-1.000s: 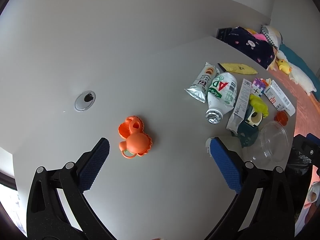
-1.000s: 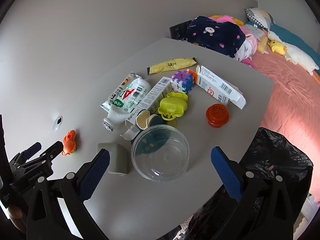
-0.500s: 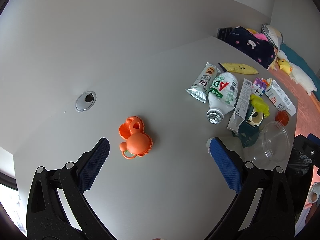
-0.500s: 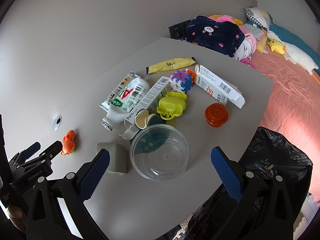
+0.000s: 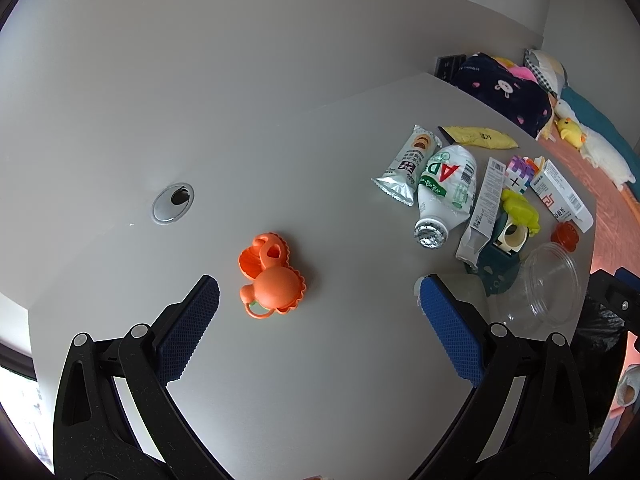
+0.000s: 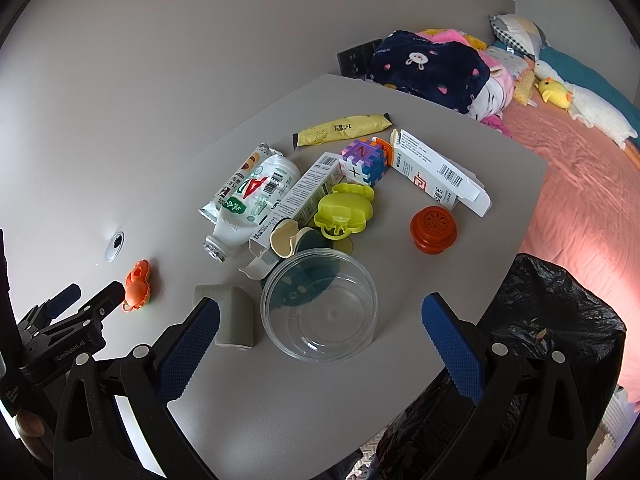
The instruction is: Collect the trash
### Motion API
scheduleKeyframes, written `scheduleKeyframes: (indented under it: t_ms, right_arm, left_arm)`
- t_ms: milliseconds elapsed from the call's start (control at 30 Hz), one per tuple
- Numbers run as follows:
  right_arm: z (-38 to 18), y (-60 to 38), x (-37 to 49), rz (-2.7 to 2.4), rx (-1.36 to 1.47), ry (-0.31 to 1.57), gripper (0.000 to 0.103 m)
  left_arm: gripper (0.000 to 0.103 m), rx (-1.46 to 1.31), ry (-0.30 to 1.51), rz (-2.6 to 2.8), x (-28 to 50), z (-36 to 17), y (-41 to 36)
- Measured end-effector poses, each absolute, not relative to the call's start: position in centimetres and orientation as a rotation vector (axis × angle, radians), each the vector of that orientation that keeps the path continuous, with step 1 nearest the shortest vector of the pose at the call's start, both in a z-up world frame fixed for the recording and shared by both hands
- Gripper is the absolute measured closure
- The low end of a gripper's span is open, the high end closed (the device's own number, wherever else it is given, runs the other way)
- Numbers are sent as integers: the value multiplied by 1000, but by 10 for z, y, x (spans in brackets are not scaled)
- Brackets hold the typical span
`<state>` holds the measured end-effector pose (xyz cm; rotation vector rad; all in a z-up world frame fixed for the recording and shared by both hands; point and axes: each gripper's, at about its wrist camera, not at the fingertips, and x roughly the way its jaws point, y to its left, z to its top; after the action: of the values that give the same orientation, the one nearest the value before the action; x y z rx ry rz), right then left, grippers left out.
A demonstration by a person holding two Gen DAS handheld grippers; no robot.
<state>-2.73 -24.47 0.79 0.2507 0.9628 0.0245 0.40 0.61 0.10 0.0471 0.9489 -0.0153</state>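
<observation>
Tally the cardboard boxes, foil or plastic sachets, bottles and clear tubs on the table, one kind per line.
Cardboard boxes: 2
Sachets: 2
Bottles: 1
Clear tubs: 1
Total: 6

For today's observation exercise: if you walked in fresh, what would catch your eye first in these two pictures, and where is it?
First, the bright litter heaped mid-table: a white bottle on its side, a yellow mould and a puzzle cube. Nearer the right gripper, open, stands a clear tub, with a black bin bag off the table's near edge. Apart from the heap, an orange toy lies alone before the open left gripper.
</observation>
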Motion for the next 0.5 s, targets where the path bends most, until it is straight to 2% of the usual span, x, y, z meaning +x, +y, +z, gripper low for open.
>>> scheduleKeyframes:
  t_ms: [500]
  right_arm:
    - [6, -245, -27, 23, 258, 975, 2]
  left_arm:
    - [6, 42, 953, -18, 5, 1, 6]
